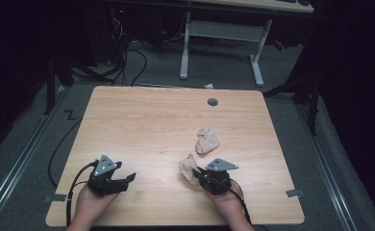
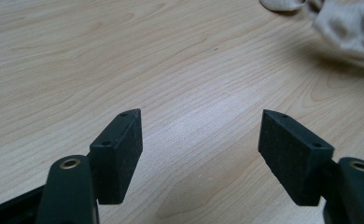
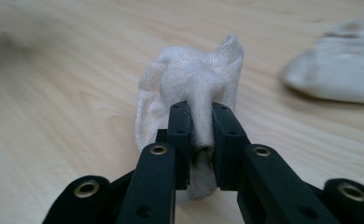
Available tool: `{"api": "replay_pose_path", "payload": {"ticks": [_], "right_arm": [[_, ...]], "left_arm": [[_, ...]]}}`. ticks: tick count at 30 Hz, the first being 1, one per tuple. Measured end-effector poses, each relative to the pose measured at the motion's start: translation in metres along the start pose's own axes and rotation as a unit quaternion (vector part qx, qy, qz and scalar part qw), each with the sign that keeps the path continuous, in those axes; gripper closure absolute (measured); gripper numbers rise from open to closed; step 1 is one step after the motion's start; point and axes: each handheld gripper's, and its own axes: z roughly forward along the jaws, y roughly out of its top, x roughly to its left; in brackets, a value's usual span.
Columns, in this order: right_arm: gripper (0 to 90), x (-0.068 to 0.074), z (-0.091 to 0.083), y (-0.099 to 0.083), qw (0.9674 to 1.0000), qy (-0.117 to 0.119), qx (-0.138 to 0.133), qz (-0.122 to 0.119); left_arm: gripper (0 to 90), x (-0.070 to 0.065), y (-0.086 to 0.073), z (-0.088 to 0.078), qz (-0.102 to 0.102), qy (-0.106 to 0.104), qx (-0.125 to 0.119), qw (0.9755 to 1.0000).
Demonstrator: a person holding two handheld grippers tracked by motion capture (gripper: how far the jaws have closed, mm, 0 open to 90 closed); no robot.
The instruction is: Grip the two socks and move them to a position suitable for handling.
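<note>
Sock (image 3: 189, 88) is pinched by only a thin fold in the closed right claw (image 3: 200, 135) (left claw (image 2: 199, 140) gapes empty), so it may slip free.

A bunched fold of a cream sock (image 3: 189, 88) is pinched between the two black jaws of the right gripper (image 3: 201, 135), with the rest of the fabric gathered above them. A second cream sock (image 3: 339, 74) is seen blurred on the wooden table (image 3: 63, 93), well apart at the right.
</note>
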Motion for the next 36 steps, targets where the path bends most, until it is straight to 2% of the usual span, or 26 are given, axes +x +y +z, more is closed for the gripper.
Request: {"api": "replay_pose_path", "payload": {"ticks": [3,4,5,6,7,8,9,11,12,13,15,17,18,20,21,24,26,31,35,36], "right_arm": [[79.6,0.016,0.011,0.001,0.9997,0.007,0.015,-0.018],[79.2,0.020,0.015,0.001,0.9994,-0.003,0.023,-0.028],[77.6,0.023,0.019,0.000,0.9984,-0.023,0.030,-0.041],[73.8,0.023,0.022,-0.002,0.9976,-0.030,0.041,-0.048],[67.2,0.022,0.025,-0.003,0.9978,-0.020,0.047,-0.042],[62.2,0.021,0.025,-0.003,0.9980,-0.013,0.047,-0.039],[60.6,0.021,0.024,-0.002,0.9981,-0.016,0.042,-0.043],[57.9,0.023,0.015,0.001,0.9983,-0.022,0.019,-0.051],[58.1,0.028,0.010,0.004,0.9968,-0.037,0.007,-0.070],[59.6,0.032,0.006,0.006,0.9961,-0.037,0.001,-0.080],[62.8,0.041,0.003,0.010,0.9960,-0.002,-0.012,-0.088],[61.8,0.049,0.010,0.010,0.9956,0.018,0.000,-0.092],[60.8,0.052,0.016,0.009,0.9951,0.019,0.011,-0.097],[60.8,0.055,0.029,0.007,0.9930,0.005,0.037,-0.112],[63.0,0.055,0.032,0.007,0.9926,0.000,0.042,-0.114],[82.2,0.051,0.036,0.007,0.9923,-0.017,0.054,-0.111],[88.5,0.050,0.034,0.007,0.9928,-0.012,0.053,-0.107],[89.3,0.050,0.026,0.012,0.9940,-0.010,0.029,-0.105],[89.3,0.047,0.016,0.015,0.9963,0.004,0.009,-0.085],[89.3,0.046,0.013,0.016,0.9963,0.001,-0.002,-0.085]], "left_arm": [[31.1,0.000,0.000,0.000,0.001,-0.001,0.002,1.0000],[31.1,0.001,0.000,0.000,0.002,0.000,0.002,1.0000],[31.1,0.001,0.000,0.000,0.001,0.001,0.001,1.0000],[31.1,0.001,0.000,0.000,0.000,0.001,0.000,1.0000],[31.0,0.002,0.000,0.000,0.000,0.002,0.000,1.0000],[31.1,0.002,0.000,0.000,0.000,0.003,0.000,1.0000],[31.1,0.002,0.000,0.000,-0.001,0.004,0.000,1.0000],[31.1,0.002,0.000,-0.001,-0.001,0.004,0.000,1.0000],[31.0,0.002,0.000,-0.001,0.001,0.004,0.000,1.0000],[30.9,0.002,0.000,-0.002,0.003,0.005,0.000,1.0000],[30.7,0.002,0.001,-0.001,0.001,0.004,0.000,1.0000],[30.7,0.002,0.000,-0.001,-0.001,0.004,0.001,1.0000],[30.7,0.002,0.000,-0.001,-0.001,0.003,0.001,1.0000],[30.7,0.000,0.000,-0.002,0.001,0.003,0.000,1.0000],[30.7,0.000,-0.001,-0.002,0.002,0.002,0.000,1.0000],[30.7,-0.001,-0.002,-0.003,-0.001,0.000,0.001,1.0000],[30.7,-0.002,-0.003,-0.003,0.000,-0.002,0.003,1.0000],[30.4,-0.006,-0.004,-0.002,0.005,-0.002,0.009,0.9999],[30.4,-0.009,-0.006,-0.002,0.006,-0.007,0.012,0.9999],[30.5,-0.010,-0.006,-0.002,0.005,-0.009,0.013,0.9999]]}}
